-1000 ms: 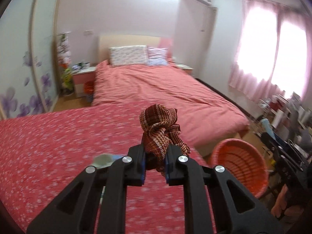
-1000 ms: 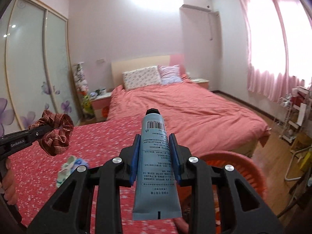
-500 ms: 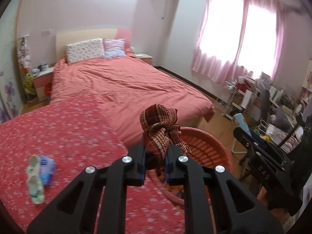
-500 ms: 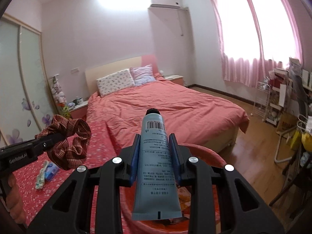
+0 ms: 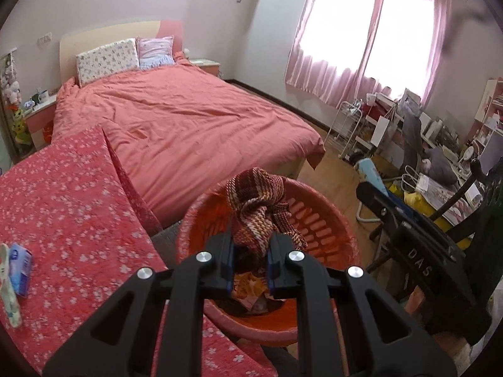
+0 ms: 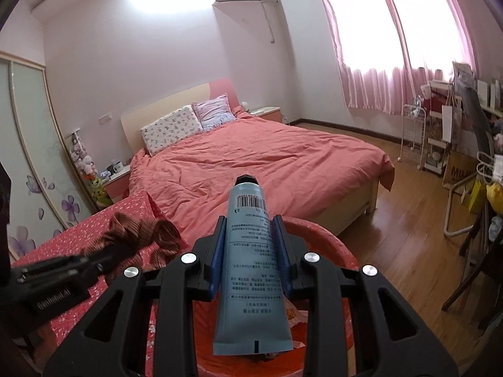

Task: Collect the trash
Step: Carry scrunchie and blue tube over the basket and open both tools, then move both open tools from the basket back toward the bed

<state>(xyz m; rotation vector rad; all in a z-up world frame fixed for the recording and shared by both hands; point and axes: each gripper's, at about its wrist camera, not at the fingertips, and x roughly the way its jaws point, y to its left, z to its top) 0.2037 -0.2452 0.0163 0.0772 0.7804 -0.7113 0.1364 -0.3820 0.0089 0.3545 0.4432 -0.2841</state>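
My left gripper point(image 5: 250, 248) is shut on a red-brown striped scrunchie point(image 5: 257, 207), held over the mouth of an orange plastic basket point(image 5: 327, 220) that has wrappers in its bottom. My right gripper point(image 6: 250, 240) is shut on a blue tube point(image 6: 251, 251) with a black cap and a barcode, cap pointing forward, also above the orange basket point(image 6: 327, 235). In the right wrist view the left gripper point(image 6: 125, 248) with the scrunchie point(image 6: 141, 235) shows at the left. A blue packet point(image 5: 20, 264) and a pale wrapper point(image 5: 9, 289) lie on the red flowered cloth.
The red flowered cloth point(image 5: 63, 204) covers a surface left of the basket. Behind it stands a bed with a salmon cover point(image 5: 188, 119). A cluttered desk and black chair point(image 5: 440, 213) stand at the right, and wooden floor point(image 6: 408, 220) lies beyond the basket.
Both grippers have swung right and down from over the flowered cloth to over the orange basket, each keeping its hold. The basket now sits right under the fingers.
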